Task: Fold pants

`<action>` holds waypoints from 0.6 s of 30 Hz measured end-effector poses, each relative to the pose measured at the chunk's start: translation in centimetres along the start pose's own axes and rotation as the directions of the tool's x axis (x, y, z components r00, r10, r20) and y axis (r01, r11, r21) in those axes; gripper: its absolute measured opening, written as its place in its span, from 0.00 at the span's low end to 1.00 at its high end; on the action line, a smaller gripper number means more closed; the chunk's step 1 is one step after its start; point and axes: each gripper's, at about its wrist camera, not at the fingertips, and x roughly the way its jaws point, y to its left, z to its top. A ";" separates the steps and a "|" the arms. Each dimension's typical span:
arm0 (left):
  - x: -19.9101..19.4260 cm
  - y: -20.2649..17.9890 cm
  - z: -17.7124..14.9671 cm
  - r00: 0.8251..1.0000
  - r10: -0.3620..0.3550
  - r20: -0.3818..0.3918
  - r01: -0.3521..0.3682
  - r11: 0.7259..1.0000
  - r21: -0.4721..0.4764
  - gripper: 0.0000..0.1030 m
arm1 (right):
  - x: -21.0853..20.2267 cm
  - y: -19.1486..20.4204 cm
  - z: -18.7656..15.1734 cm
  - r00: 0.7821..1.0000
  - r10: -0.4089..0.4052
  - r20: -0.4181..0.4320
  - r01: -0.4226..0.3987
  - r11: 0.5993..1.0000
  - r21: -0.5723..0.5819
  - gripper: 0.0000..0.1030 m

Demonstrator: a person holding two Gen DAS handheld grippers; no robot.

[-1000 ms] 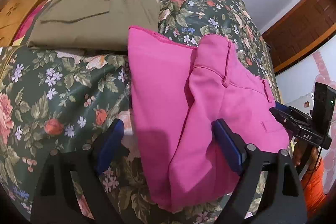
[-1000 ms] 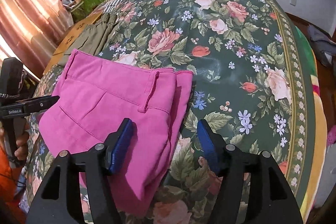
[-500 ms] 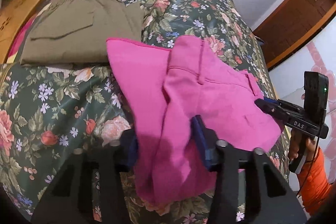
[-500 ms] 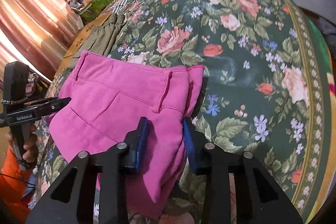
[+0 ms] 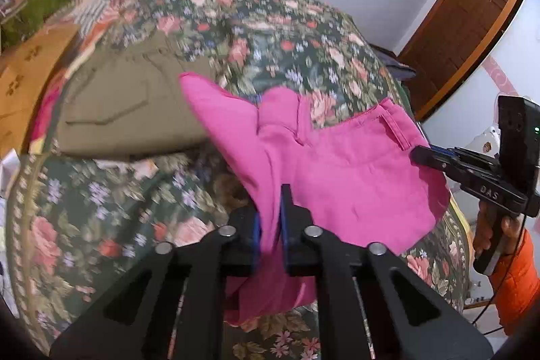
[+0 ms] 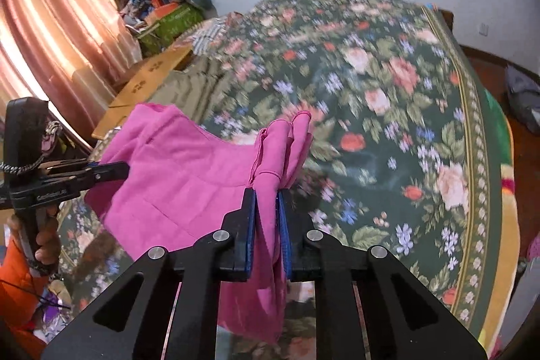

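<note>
The pink pants (image 5: 337,171) hang folded and lifted above the floral bed cover (image 5: 101,208). My left gripper (image 5: 270,218) is shut on one edge of the pink fabric. My right gripper (image 6: 266,218) is shut on the other bunched edge of the pink pants (image 6: 189,177). Each gripper shows in the other's view: the right one (image 5: 418,154) at the waistband corner, the left one (image 6: 121,169) at the far side of the pants. The cloth sags between them.
Folded olive pants (image 5: 128,110) lie on the bed behind the pink ones. A cardboard box (image 5: 23,80) and a green bag (image 6: 168,22) sit at the bed's far left. A curtain (image 6: 50,32) and a wooden door (image 5: 465,29) flank the bed.
Both grippers closed on the pink pants, which lay flat on the bed, and lifted them off the cover. Both views tilted upward.
</note>
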 end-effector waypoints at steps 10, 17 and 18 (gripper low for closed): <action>-5.0 2.5 1.6 0.992 0.014 0.122 -0.013 1.000 -0.007 0.06 | -1.6 5.1 3.3 0.996 0.017 0.090 -0.009 0.996 -0.090 0.11; -7.3 6.1 3.8 0.981 0.017 0.192 -0.012 0.999 -0.030 0.06 | -1.3 8.4 6.0 0.989 0.035 0.141 -0.016 0.991 -0.134 0.11; -7.3 6.6 4.0 0.980 0.017 0.197 -0.011 0.999 -0.034 0.06 | -1.2 8.8 6.5 0.988 0.040 0.150 -0.019 0.990 -0.138 0.11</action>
